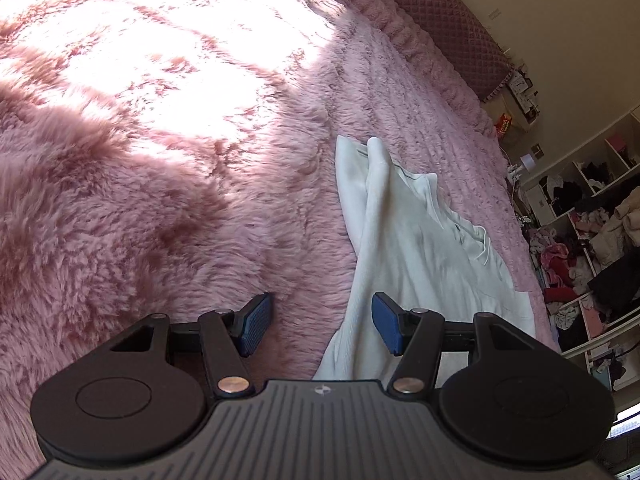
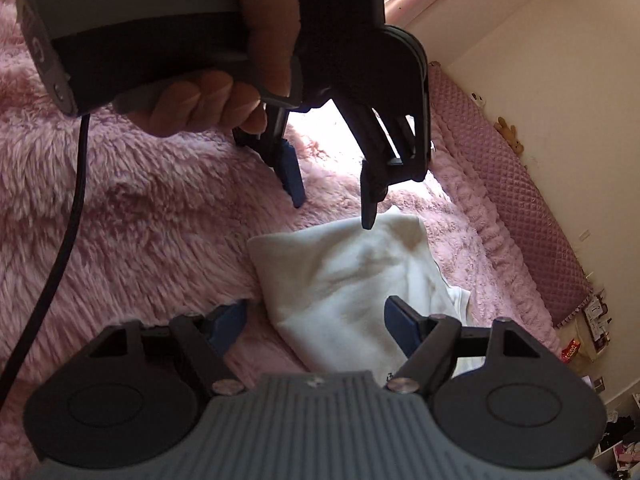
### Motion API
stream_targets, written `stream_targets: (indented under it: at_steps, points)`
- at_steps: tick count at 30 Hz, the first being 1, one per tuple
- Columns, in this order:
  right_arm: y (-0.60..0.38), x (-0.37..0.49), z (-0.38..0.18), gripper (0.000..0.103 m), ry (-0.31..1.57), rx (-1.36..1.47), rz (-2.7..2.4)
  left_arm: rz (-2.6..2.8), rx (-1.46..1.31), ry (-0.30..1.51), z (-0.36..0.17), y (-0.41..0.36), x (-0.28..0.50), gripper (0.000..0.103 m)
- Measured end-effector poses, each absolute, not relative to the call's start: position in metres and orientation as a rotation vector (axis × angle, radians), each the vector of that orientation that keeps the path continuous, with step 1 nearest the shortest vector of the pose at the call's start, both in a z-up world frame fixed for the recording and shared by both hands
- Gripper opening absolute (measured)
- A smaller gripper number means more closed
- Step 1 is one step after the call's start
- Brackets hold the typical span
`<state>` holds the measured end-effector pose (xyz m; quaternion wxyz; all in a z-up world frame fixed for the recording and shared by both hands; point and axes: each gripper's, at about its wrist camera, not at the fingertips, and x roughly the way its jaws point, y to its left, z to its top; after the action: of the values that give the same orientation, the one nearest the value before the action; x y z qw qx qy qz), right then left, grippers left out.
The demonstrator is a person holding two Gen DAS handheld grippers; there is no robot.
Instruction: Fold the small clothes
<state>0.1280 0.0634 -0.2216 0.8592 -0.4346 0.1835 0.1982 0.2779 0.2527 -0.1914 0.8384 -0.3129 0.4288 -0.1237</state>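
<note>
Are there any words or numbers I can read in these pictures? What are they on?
None can be read.
Red and yellow packet beside the bed: print too blurred.
Small dark print on the white garment: mostly hidden by the right gripper.
Small emblem on the left gripper: a symbol, not letters.

Black grippers, blue-padded jaws, ribbed grey bodies, seemingly black cable (image 2: pixel 72 208)

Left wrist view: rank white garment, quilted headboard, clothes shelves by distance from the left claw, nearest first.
1. White garment: just ahead of the left claw, slightly right.
2. Clothes shelves: far right, off the bed.
3. Quilted headboard: upper right, at the bed's far end.
</note>
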Motion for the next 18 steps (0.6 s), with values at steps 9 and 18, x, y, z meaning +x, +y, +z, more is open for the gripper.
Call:
stream_targets:
  at_steps: [9,18]
  points:
    - [0.084,0.148,-0.230,0.080,0.274,-0.944,0.384,-0.348,-0.815,0.903,-0.213,0.255,0.329,0.069]
    - [0.093,0.171,-0.232,0.080,0.254,-0.922,0.340,-0.365,-0.931,0.878,-0.230,0.244,0.386,0.071]
